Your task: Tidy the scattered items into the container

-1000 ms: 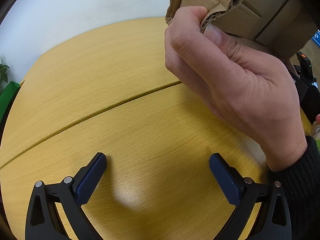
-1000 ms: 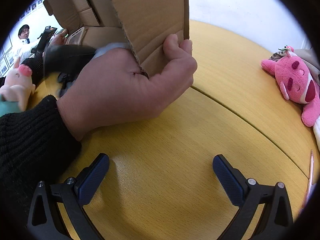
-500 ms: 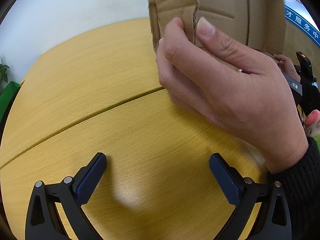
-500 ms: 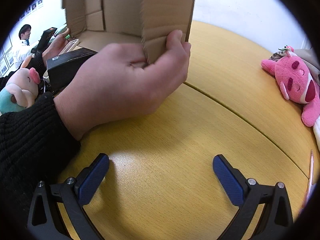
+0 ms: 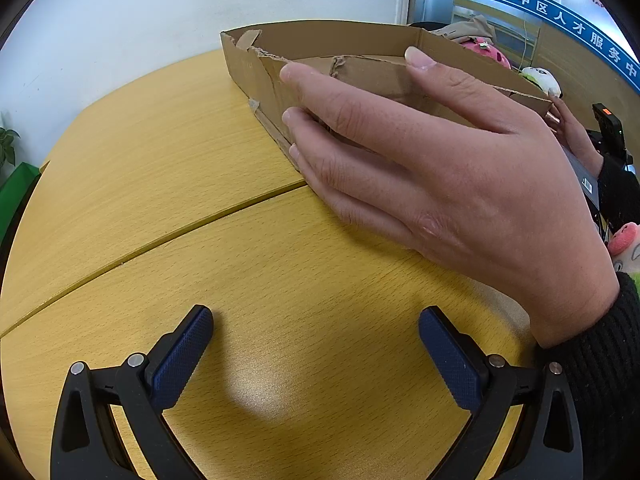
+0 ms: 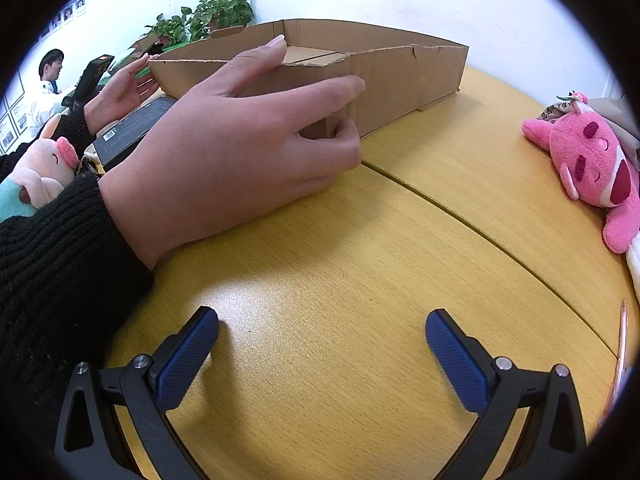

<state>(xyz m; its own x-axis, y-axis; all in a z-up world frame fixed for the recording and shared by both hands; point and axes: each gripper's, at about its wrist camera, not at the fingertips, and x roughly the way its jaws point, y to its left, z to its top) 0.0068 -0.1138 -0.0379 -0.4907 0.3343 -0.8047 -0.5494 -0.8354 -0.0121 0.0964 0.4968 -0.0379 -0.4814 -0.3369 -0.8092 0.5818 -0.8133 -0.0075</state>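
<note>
While a bare hand [image 6: 224, 136] grips the cardboard box [image 6: 400, 76], a pink plush [image 6: 592, 160] lies right; both grippers' fingers [image 5: 182, 360] [image 6: 456, 354] rest apart on the bench [image 6: 360, 280].

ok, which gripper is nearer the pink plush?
Right. The pink plush lies ahead and to the right of the right gripper; from the left gripper it peeks out beyond the cardboard box.

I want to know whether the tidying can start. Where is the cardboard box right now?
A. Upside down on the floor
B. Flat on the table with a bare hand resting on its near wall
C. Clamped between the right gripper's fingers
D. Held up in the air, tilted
B: the cardboard box sits flat on the table with the hand on its near wall, both grippers open and empty.
</note>
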